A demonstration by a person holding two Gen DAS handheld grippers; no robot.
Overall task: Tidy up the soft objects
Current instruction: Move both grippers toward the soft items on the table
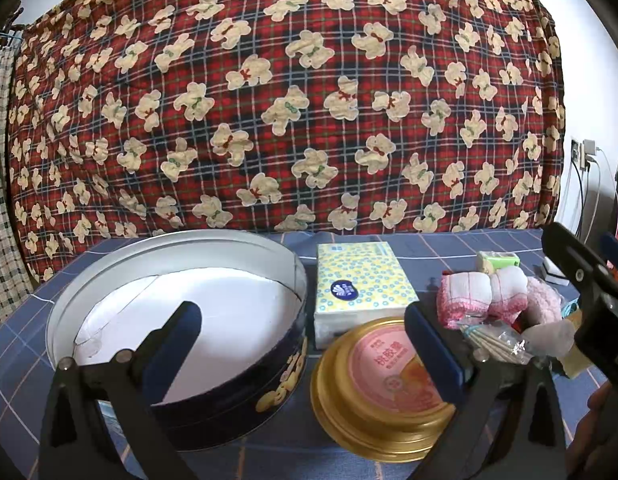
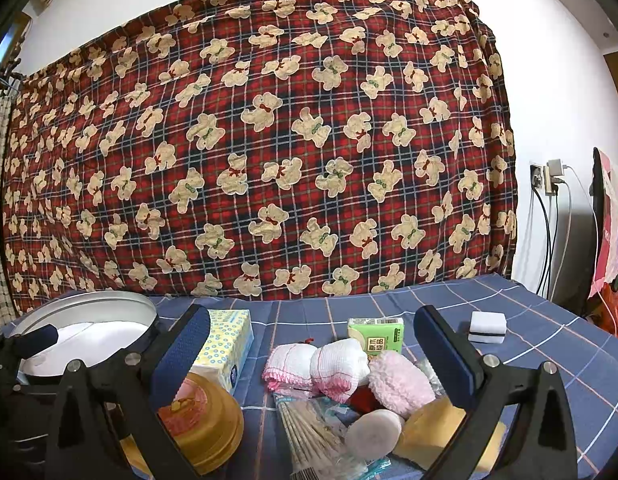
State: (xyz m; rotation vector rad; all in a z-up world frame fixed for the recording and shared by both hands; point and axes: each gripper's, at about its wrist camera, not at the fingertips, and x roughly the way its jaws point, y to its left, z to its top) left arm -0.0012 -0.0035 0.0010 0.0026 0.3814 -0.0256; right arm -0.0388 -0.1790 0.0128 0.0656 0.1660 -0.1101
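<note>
On the table [image 1: 449, 248], covered by a blue checked cloth, the round tin [image 1: 181, 320] stands at the far left, open, with a white lining inside and yellow figures on its dark wall. The left claw [image 1: 305, 348] hangs released above it, both pads wide apart and nothing between them.

At 3 o'clock from the tin lies the tissue pack [image 1: 361, 280], yellow-white with small blue rings and a blue oval logo; its writing is too small to read. Its long axis runs away from the camera. Just in front of it, at 6 o'clock, sits the gold lid [image 1: 373, 392] with a pink label bearing Chinese characters that I cannot read surely.

Further right is the pile of soft things: two rolled pink-white cloths [image 2: 317, 364] side by side, a fluffy pink puff [image 2: 401, 382], a round white pad [image 2: 373, 432] and a yellow sponge [image 2: 429, 428]. The right claw [image 2: 313, 356] is released around this pile, touching nothing.

At 12 o'clock from the pile stands a green pack [image 2: 377, 332] with Chinese print. At 2 o'clock lies a white sponge [image 2: 487, 326], well apart.
</note>
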